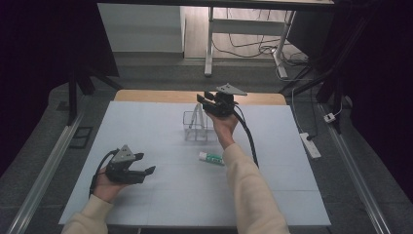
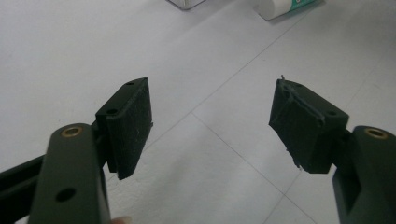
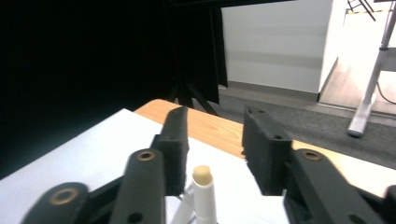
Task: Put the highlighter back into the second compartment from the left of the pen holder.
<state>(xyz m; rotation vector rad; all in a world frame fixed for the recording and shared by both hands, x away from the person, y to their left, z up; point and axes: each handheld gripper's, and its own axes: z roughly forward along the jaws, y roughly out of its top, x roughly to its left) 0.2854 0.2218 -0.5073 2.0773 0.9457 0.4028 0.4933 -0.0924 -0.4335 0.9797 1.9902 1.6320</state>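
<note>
While the right gripper point(image 3: 212, 140) stands with jaws apart over the light, slick stick point(image 3: 203, 186), the tube point(image 1: 211, 157) wants a mid-body pinch.

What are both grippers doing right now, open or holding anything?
Left gripper: open, nothing between its jaws, low over the table.
Right gripper: open above the clear holder, white stick between its jaws, not gripped.
</note>
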